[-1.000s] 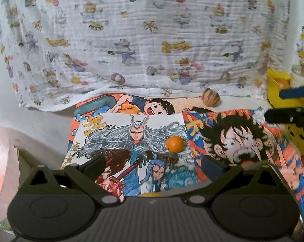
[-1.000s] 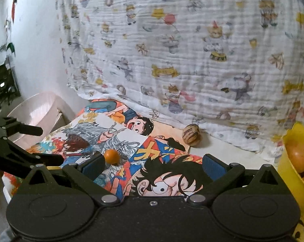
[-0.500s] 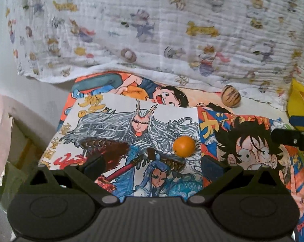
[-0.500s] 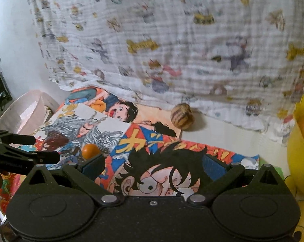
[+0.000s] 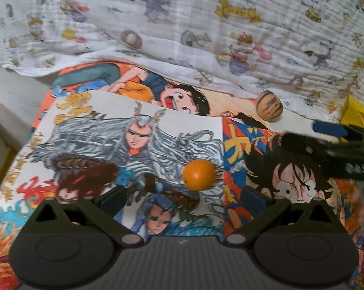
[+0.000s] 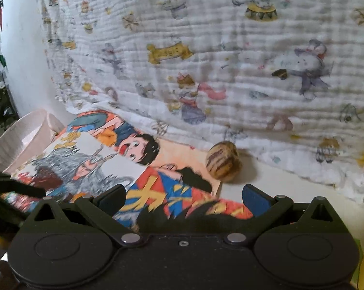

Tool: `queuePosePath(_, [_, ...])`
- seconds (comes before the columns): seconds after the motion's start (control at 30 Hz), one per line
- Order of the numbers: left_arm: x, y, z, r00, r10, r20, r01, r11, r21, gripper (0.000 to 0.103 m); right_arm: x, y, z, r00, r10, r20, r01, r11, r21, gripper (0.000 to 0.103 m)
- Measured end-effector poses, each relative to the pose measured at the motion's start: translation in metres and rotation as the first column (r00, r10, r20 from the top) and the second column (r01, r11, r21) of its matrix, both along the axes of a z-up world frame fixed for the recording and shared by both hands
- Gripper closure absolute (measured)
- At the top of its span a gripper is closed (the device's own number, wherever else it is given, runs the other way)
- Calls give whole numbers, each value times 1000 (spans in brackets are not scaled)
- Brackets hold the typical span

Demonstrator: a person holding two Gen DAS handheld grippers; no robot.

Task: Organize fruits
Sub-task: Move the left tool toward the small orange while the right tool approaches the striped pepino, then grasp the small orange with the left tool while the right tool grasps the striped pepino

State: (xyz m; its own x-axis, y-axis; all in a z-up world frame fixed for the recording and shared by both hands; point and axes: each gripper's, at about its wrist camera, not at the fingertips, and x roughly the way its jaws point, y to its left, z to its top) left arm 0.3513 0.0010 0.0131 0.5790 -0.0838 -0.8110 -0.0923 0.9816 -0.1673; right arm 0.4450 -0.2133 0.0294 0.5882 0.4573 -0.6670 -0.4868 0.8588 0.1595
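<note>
cartoon-print muslin cloth (image 5: 182, 24) hung as the backdrop behind a surface covered with overlapping manga drawings (image 5: 124, 145).

nearest in the left wrist view, the left gripper (image 5: 182, 197) was spread wide, jaws released, nothing between them. just past its fingertips sat a small orange (image 5: 199, 174), round, smooth, bright orange with a faint dimple near its lower left, resting on the silver-haired warrior drawing close to that sheet's right edge. it lay ahead of the gap between the fingers, slightly right of centre, not touching either finger.

to the right in that view the right gripper (image 5: 331, 142) reached in from the side above the black-haired face drawing (image 5: 297, 183), blue pad visible on one finger, held above the paper and apart from the orange.

in the right wrist view the right gripper (image 6: 182, 197) was also released, jaws wide, empty. beyond it a tan round fruit with dark brown stripes (image 6: 223, 160) sat at the far edge of the drawings, just beside the cloth's hem; same fruit in the left view (image 5: 269, 108). a pale pink bowl (image 6: 25, 140) stood at far left, a yellow container (image 5: 355, 113) at far right, contents blurred.
</note>
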Motion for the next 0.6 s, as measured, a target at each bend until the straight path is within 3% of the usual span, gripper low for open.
queuePosePath(0.27, [12, -1, -11, 1000, -12, -12, 12, 999, -32, 2, 34, 6, -19, 995, -77, -59, 77, 997, 8, 3])
queuePosePath(0.47, [13, -5, -16, 999, -35, -9, 35, 999, -19, 16, 47, 10, -30, 989, -132, -62, 133, 991, 6, 9])
queuePosePath(0.6, [14, -8, -16, 999, -40, 9, 40, 999, -10, 30, 55, 10, -36, 982, -174, -79, 177, 984, 32, 13])
